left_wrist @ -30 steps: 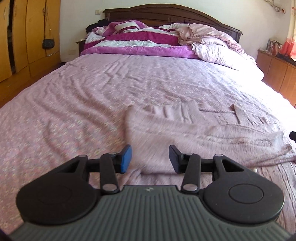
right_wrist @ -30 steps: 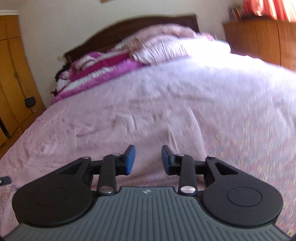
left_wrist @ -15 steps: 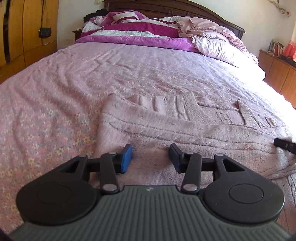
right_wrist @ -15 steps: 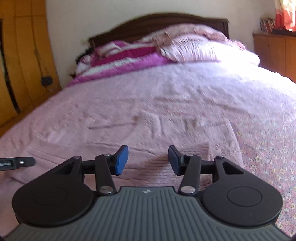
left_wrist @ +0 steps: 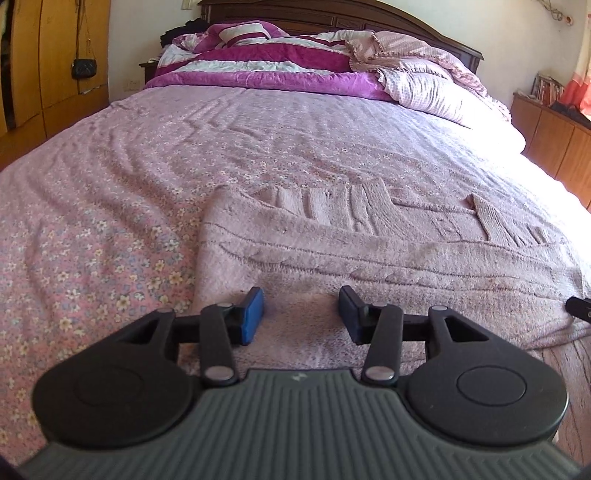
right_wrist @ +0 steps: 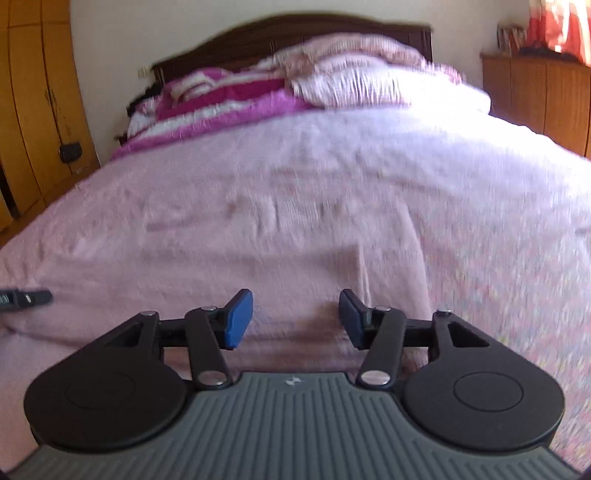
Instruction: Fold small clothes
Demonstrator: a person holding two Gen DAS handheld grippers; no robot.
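A pale pink knit sweater (left_wrist: 388,254) lies spread flat across the flowered bedspread (left_wrist: 92,240). My left gripper (left_wrist: 301,301) hovers low over the sweater's near hem, close to its left corner. Its blue pads stand apart with only fabric below them. In the blurred right wrist view, my right gripper (right_wrist: 295,302) is over the same sweater (right_wrist: 221,266) near its right side. Its jaws are opening, and no cloth is pinched between them. Each view catches the other gripper's black tip, at the far right (left_wrist: 580,308) in the left view and the far left (right_wrist: 26,297) in the right.
A heap of magenta striped and pink checked bedding (left_wrist: 295,62) fills the head of the bed against the dark headboard (left_wrist: 369,14). Wooden wardrobes (left_wrist: 48,55) stand on the left, with a small black bag hanging on them. A low wooden cabinet (left_wrist: 554,133) is on the right.
Both grippers have come down and closer to the sweater's near edge. The right gripper's pads have spread wider, and its view has swung across the bed. The left pads kept their gap.
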